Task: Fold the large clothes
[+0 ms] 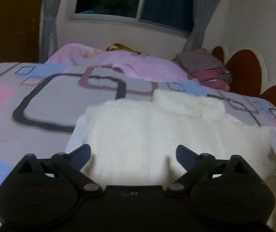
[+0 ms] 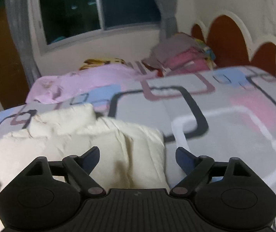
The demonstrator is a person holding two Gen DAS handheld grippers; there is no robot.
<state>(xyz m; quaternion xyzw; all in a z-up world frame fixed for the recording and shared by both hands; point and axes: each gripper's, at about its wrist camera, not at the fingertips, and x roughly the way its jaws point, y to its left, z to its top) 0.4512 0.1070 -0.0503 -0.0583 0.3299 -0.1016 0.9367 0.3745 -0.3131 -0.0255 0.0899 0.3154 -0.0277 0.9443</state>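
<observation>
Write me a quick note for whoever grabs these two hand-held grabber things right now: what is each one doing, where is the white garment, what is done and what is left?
Left gripper: jaws open, empty, above the white sweater.
Right gripper: jaws open, empty, over the sweater's right edge.
The sweater lies on the patterned bedspread, collar towards the window. A stack of folded clothes sits by the headboard.
Done: sides appear folded in, making a rough rectangle.
Left: probably fold it in half, then stack it.
</observation>
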